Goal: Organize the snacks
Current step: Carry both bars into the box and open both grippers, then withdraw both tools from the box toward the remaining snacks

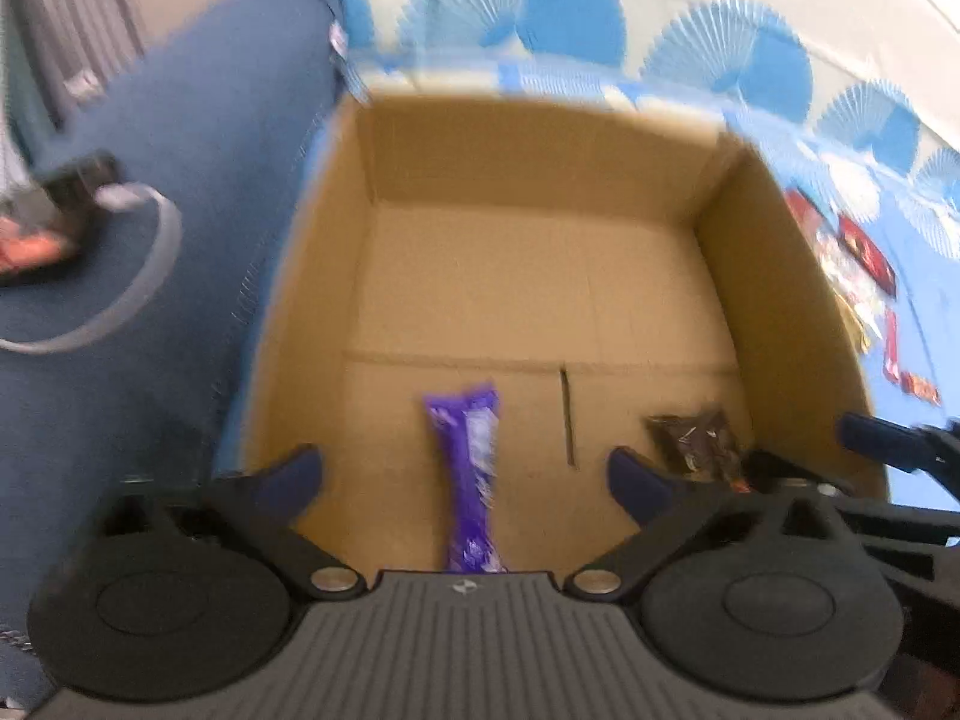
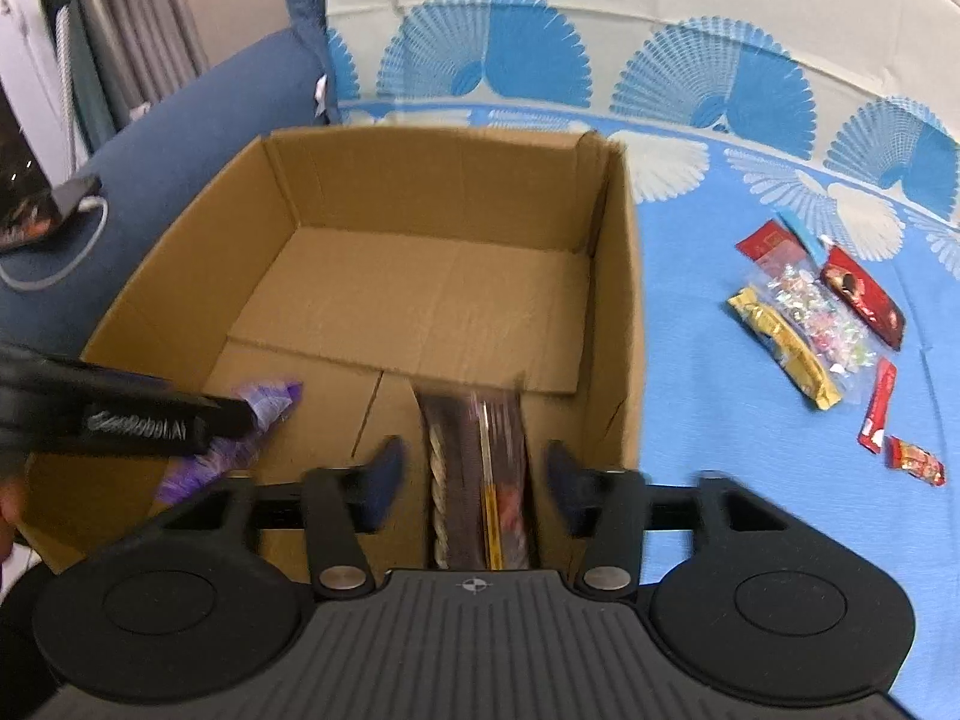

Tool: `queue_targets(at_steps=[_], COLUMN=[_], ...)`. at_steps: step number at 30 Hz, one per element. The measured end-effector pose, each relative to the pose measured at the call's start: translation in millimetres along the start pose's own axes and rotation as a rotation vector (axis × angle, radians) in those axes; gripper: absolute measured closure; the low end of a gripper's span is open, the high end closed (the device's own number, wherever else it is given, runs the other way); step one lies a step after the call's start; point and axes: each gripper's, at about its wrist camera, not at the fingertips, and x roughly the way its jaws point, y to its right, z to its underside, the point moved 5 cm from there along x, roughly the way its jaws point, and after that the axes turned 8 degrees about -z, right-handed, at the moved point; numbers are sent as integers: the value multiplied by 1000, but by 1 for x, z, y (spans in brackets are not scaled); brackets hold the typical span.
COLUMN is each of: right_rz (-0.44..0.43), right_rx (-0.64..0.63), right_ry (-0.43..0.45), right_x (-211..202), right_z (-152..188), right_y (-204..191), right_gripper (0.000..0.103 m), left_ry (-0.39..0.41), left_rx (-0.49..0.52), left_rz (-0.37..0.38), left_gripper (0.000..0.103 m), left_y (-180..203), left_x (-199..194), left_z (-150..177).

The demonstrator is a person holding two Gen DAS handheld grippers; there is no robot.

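Note:
An open cardboard box (image 1: 528, 156) (image 2: 432, 180) stands on a blue patterned cloth. A purple snack packet (image 1: 471, 480) (image 2: 240, 438) lies lengthwise near the box's near wall. My left gripper (image 1: 465, 471) hangs over it, open wide, and its fingers do not touch the packet. A dark brown packet (image 2: 474, 468) (image 1: 696, 444) shows blurred between the fingers of my right gripper (image 2: 474, 483). That gripper is open, with a small gap on each side of the packet. Each wrist view catches a finger of the other gripper at its edge.
Several loose snacks lie on the cloth (image 2: 720, 420) right of the box: a yellow packet (image 2: 786, 348), a clear candy bag (image 2: 822, 312), and red packets (image 2: 864, 300). At the left, a blue sofa arm (image 2: 198, 120) holds a phone (image 2: 54, 210) and a cable.

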Motion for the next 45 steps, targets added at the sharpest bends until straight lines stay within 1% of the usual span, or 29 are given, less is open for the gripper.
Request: queue_targets(at_steps=[1,2,6,9,13,16,17,22,26,30,35,45], right_rz=[2,2,-14,-41,-50,-58,-60,-45,-44,-42,-45,-70], right_rx=[15,25,42,35,7,-12,-27,-91,-120,-116,-100,-82], right_ry=[13,21,43,51,51,64,70,147,187,222,256,278], right_x=[-5,-11,-45,-77,-117,-140,-146,-180,-200,-216,-229,-234], right_z=[-2,-3,2,17,49,67,71,81,91,98,101,103], right_y=[0,1,-5,-18,-44,-58,-62,-78,-85,-86,-82,-77], right_gripper=[28,26,21,17,15,14,14,12,12,11,11,11], left_ry=[23,25,-1,-24,-44,-32,-22,58,96,130,152,164], left_rx=[9,19,-15,-36,-61,-71,-71,-83,-79,-79,-69,-34], left_rz=[-4,-2,6,17,-1,-1,-2,-2,4,-1,-12,-35], left_gripper=[0,0,0,0,0,0,0,0,0,0,0,0], left_y=[-2,-4,-19,-25,-31,-35,-35,-36,-35,-36,-32,-22], left_x=[-9,-15,-46,-75,-107,-130,-136,-166,-185,-199,-210,-216], left_z=[1,2,22,49,88,113,117,123,128,129,129,129])
